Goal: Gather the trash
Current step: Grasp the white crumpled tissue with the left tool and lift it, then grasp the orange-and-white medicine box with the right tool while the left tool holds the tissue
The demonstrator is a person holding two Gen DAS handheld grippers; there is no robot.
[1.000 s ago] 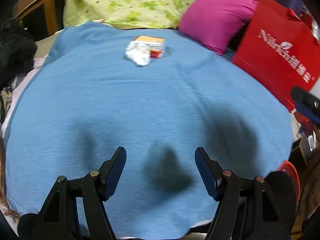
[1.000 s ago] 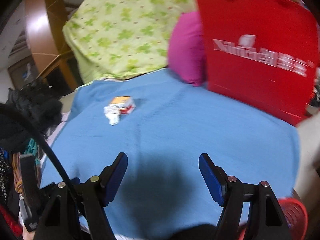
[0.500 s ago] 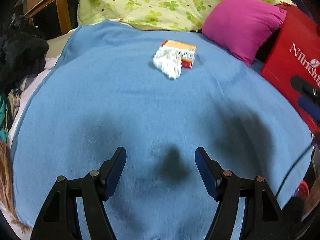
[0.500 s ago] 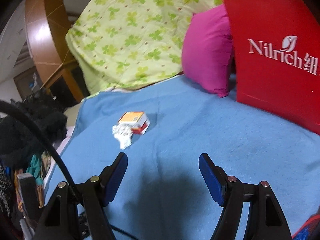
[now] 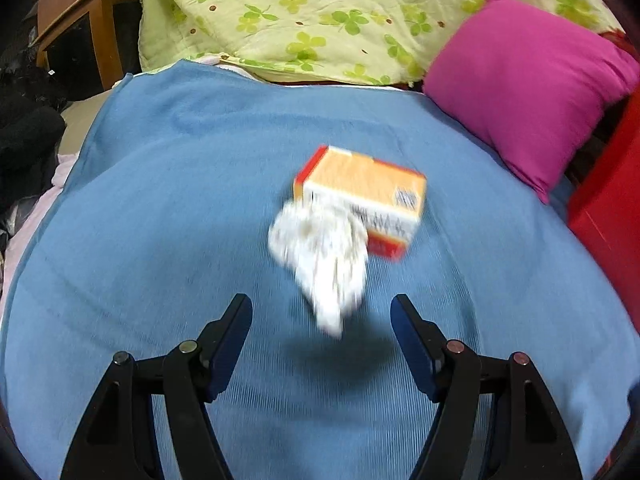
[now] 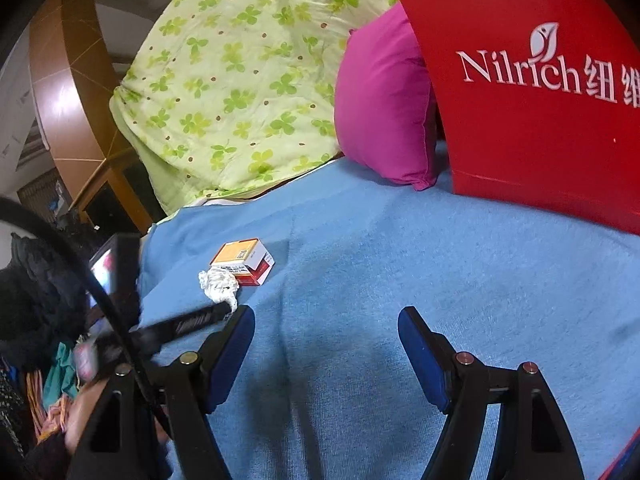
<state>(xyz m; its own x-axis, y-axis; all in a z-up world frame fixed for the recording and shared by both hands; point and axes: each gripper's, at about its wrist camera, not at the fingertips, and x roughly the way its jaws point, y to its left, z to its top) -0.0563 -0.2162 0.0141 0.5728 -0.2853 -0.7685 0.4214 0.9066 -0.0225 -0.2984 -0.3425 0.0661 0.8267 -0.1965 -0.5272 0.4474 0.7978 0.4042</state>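
A crumpled white paper wad (image 5: 324,258) lies on the blue blanket (image 5: 160,220) of a bed, touching the near side of a small orange-and-red carton (image 5: 366,196). In the left wrist view the wad sits just beyond the left hand-held gripper (image 5: 320,322), whose blue-padded jaws stand apart with nothing between them; the wad is blurred there. In the right wrist view the right hand-held gripper (image 6: 326,330) also has its jaws apart and empty over bare blanket, with the wad (image 6: 219,284) and carton (image 6: 244,266) farther off to the left. One black finger of the left hand-held gripper (image 6: 188,322) reaches in from the left, its tip just beside the wad. At the far end lie a green clover-print quilt (image 5: 320,12) and a magenta pillow (image 5: 524,84). A red paper bag (image 6: 532,92) printed "Nilrich" stands on the right.
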